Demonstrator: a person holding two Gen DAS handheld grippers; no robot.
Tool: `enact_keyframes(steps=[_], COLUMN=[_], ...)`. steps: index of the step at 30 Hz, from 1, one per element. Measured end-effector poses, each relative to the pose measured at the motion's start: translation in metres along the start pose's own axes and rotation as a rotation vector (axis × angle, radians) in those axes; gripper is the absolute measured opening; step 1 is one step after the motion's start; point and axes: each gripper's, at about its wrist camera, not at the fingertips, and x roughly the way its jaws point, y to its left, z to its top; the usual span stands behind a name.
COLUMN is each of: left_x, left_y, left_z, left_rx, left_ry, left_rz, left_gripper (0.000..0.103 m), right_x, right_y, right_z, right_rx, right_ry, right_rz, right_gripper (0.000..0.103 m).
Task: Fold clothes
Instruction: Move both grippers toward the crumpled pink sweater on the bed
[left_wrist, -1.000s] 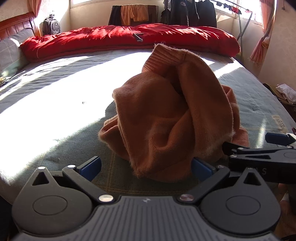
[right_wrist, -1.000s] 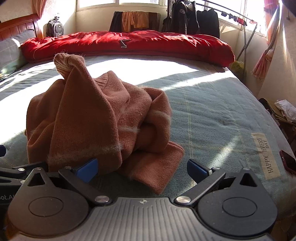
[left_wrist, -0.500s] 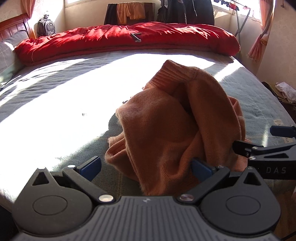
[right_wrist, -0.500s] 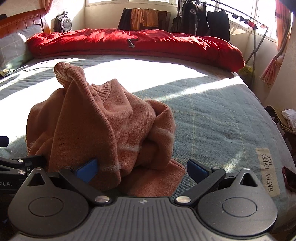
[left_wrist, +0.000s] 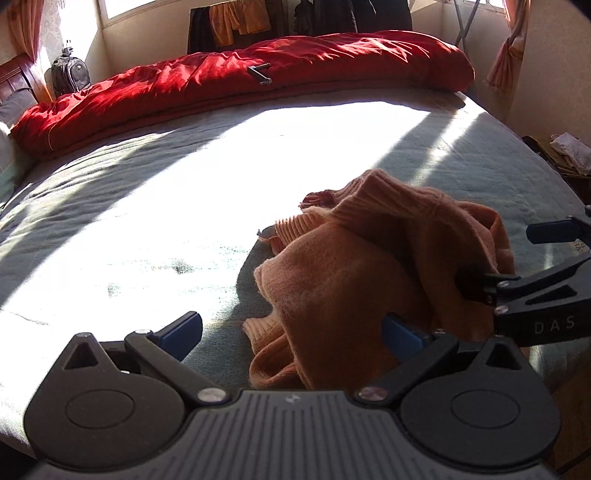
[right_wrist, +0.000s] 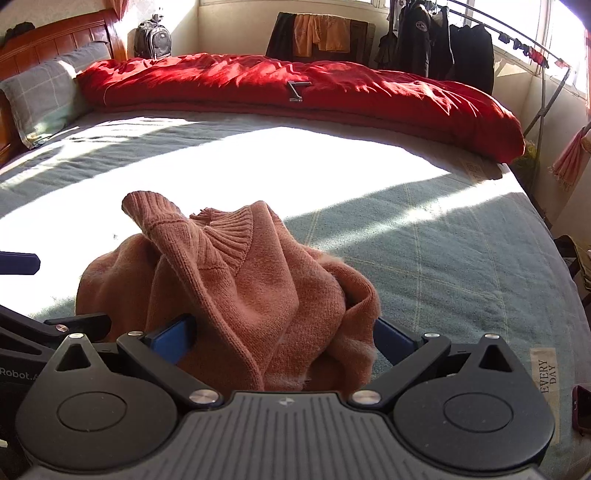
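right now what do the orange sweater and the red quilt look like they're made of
Orange sweater: a fuzzy knit, probably wool or acrylic; ribbed collar and cuff, with loose fibres catching the light along its edges.
Red quilt: smooth woven cloth with a slight sheen, likely cotton or polyester, puffy and creased as if padded.

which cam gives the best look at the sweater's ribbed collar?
Right wrist. The ribbed collar sits near frame centre, facing the camera, its ribs sharp on top of the orange sweater. The left wrist view shows the collar only as a smaller ribbed strip at the pile's far edge, against sun glare on the bed.
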Motion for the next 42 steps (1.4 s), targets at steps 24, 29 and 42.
enact_keyframes(steps=[24,29,42], left_x=[0.067,0.062,0.0], left_y=[0.033,0.035,0.035], left_z=[-0.017,-0.015,0.01], left_rx=[0.161,0.192,0.279], left_ry=[-0.012,-0.004,-0.091], left_rz=[-0.346,-0.365,-0.458], left_gripper=[0.103,0.102,0.092], right_x=[0.019,0.003,-0.038], right_y=[0.004,0.013,0.001], right_z=[-0.017,-0.015,-0.011], right_rx=[-0.049,-0.11,-0.14], right_ry=[-0.037,-0.065,-0.133], right_rz=[0.041,0.011,-0.058], right_gripper=[0.103,0.102,0.103])
